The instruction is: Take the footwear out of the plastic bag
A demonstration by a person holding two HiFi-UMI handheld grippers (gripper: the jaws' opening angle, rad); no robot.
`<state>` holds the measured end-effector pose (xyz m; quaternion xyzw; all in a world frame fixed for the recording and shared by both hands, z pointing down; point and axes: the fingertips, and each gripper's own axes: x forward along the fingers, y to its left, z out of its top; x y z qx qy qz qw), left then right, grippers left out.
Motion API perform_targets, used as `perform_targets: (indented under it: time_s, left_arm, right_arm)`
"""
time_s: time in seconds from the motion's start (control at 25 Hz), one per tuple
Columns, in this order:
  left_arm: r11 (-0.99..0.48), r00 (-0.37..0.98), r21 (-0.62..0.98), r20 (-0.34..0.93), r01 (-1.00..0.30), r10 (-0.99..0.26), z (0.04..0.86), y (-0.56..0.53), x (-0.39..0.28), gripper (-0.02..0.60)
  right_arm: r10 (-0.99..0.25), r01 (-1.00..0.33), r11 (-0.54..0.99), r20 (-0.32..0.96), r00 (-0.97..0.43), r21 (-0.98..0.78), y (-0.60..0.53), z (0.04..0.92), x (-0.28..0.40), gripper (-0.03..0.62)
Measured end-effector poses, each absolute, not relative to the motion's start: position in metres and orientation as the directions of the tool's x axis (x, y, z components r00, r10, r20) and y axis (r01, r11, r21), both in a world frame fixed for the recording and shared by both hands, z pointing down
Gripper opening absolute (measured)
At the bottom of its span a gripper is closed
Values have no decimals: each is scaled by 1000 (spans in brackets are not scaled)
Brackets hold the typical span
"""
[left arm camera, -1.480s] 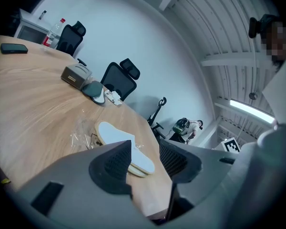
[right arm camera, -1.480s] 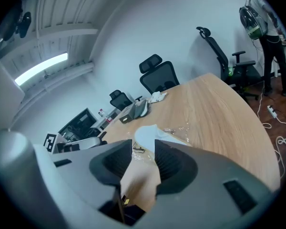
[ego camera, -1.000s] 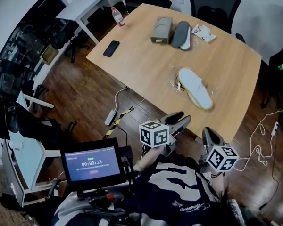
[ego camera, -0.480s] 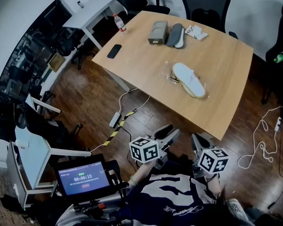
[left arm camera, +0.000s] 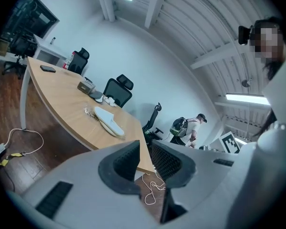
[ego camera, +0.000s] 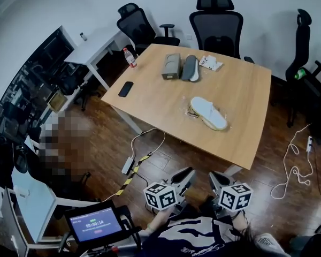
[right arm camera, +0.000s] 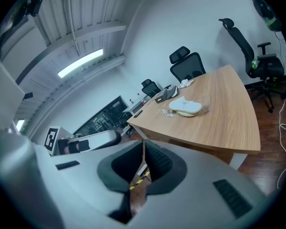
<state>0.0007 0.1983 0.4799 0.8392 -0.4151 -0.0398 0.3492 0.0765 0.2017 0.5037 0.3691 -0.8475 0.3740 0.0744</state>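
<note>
While both tongs hang over the floor (ego camera: 112,127), short of the near edge of the surface (ego camera: 246,133) and well apart from everything on it, I find the slipper (ego camera: 209,113) lying flat toward the middle of that surface, white and set on a diagonal. It sits inside the clear bag (ego camera: 193,111), whose loose plastic bunches at the slipper's left end in the head view (the sheen around the slipper shows in the right gripper view too). My left tongs (ego camera: 185,172) have just been closing, yet their pads stand a little apart with nothing between them; through the gap I see only floor and the corner of the surface. My right tongs (ego camera: 216,176) have their pads pressed together and grip nothing. Neither pair touches the bag or the slipper. Toward the far edge of the surface a box (ego camera: 171,67) and a dark insole (ego camera: 190,68) lie side by side, with a white packet (ego camera: 210,62) just beside them. A phone (ego camera: 125,89) rests near the left edge, and a bottle (ego camera: 129,58) stands upright at the far left corner. Black chairs (ego camera: 216,23) stand behind the far side. A white cable (ego camera: 294,170) loops on the floor to the right, and a lit screen (ego camera: 94,225) sits at the lower left of the head view, close to the person holding the tongs.
</note>
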Motion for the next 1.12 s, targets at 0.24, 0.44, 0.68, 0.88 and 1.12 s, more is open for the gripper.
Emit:
perform_targets:
  time_s: [0.24,0.44,0.68,0.88,1.12]
  left_arm:
    - [-408,640,617,208,-673,-740,493,209,-27,5]
    - [-404,653,639,209,-654,-727,491,227,-55,5]
    - [-442,685,632,199,-637,-701,487,229,-59,5]
    - [-499,720,599,200,-627,-665,487,231,-51,5]
    - [-504,741,617,204,-605,-640,492,239,-44,5]
  right_arm:
    - [-565,-671,426,400,-721,-607,217,515,60,-1]
    - [-569,-695,418,428,-702,-586,236,510,35,-11]
    - [-581,-703,414,427,-693,-578,243,506,24,-11]
    - [-590,-707,420,421,-689,-569,251,506,21,-11]
    - [-595,-719,410,432,-677,-562,259,513,25,-11]
